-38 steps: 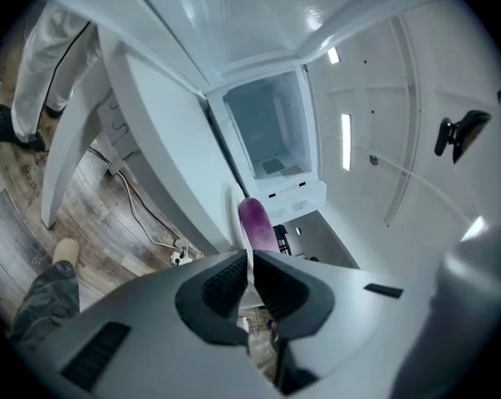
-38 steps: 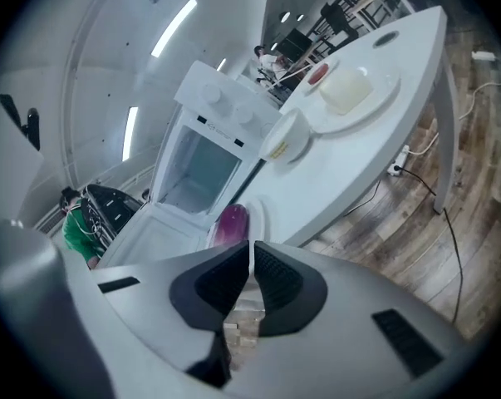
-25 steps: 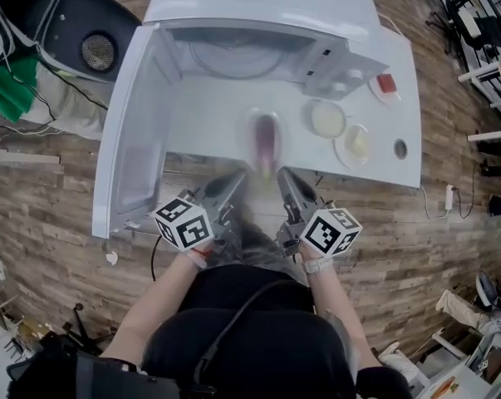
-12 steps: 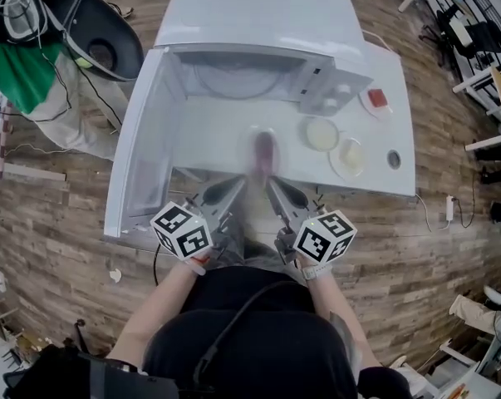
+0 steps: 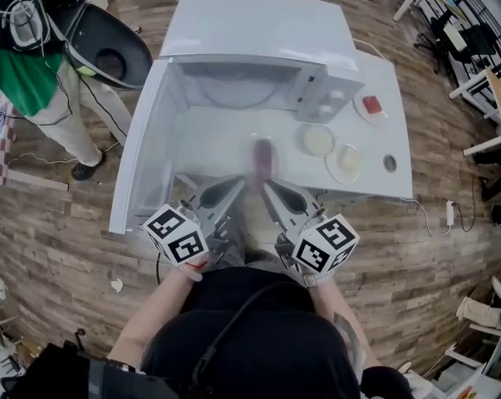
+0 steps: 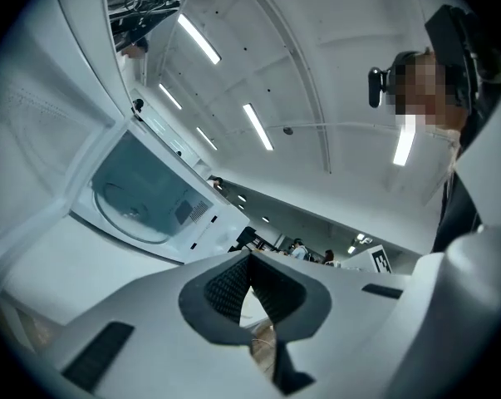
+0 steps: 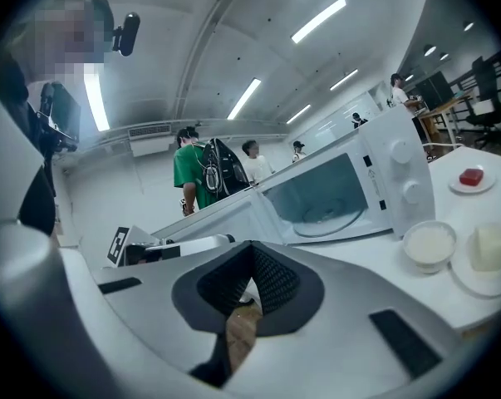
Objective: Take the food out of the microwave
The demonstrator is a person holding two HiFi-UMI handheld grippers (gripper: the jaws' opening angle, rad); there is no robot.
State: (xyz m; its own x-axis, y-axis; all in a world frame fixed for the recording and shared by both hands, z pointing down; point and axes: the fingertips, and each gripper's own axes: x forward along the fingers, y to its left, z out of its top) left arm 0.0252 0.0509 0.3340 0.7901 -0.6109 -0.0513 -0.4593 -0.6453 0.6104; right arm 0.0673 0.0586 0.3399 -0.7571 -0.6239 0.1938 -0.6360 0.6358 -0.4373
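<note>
The food, a blurred reddish-purple piece [image 5: 262,158] on a pale plate, lies on the white table [image 5: 217,144] in front of the open microwave [image 5: 258,32]. The microwave door [image 5: 146,156] is swung out to the left, and the cavity shows only its glass turntable [image 5: 233,86]. My left gripper [image 5: 238,183] and right gripper [image 5: 269,186] hover side by side just on the near side of the food, tips converging toward it. Both are shut with nothing between the dark ribbed pads [image 6: 229,289] [image 7: 275,281]. From the right gripper view the food is hidden behind the gripper body.
Right of the food stand a bowl of white stuff [image 5: 318,140], a plate with a pale block [image 5: 347,160], a small plate with a red piece [image 5: 371,105] and a small dark round item [image 5: 390,163]. A person in green [image 5: 17,65] stands at the far left.
Both grippers have risen toward the camera and rolled a little, staying shut. The food has kept its place on the table beside the bowl.
</note>
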